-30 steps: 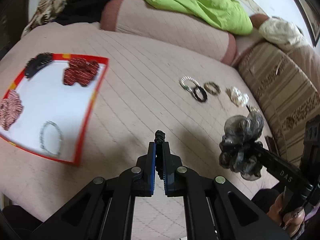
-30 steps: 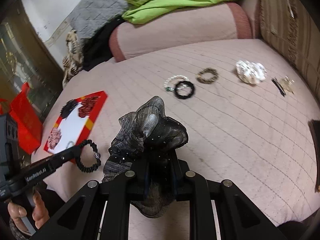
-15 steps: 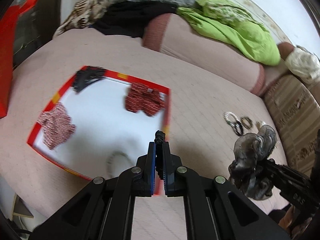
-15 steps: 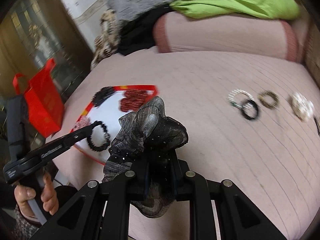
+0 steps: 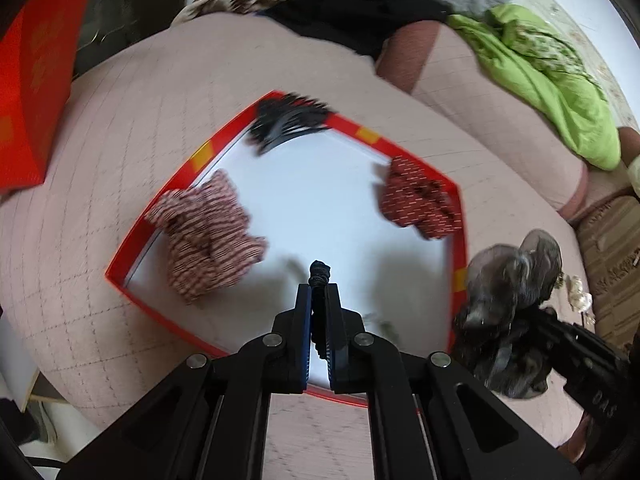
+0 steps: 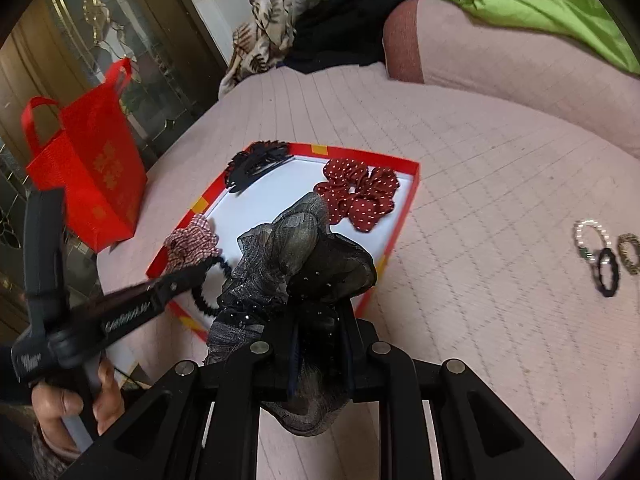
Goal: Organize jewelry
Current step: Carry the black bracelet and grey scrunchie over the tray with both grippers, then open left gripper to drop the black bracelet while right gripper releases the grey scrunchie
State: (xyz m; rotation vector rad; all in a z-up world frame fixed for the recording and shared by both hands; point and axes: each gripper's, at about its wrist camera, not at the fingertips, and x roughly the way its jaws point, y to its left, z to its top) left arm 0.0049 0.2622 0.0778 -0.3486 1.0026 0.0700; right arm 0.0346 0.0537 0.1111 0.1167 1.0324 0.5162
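We've swung both grippers over the red tray: left gripper pinching black hair tie, right gripper clamping grey scrunchie; drop-off next.

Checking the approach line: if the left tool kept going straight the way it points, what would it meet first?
Probably the bare white floor of the red tray, between the checked scrunchie and the red one; depth is uncertain.

You are looking at a pink quilted bed bearing a shallow red-rimmed white tray; three bracelets, one pearly, one black and one bronze beaded, are lying well apart from it.
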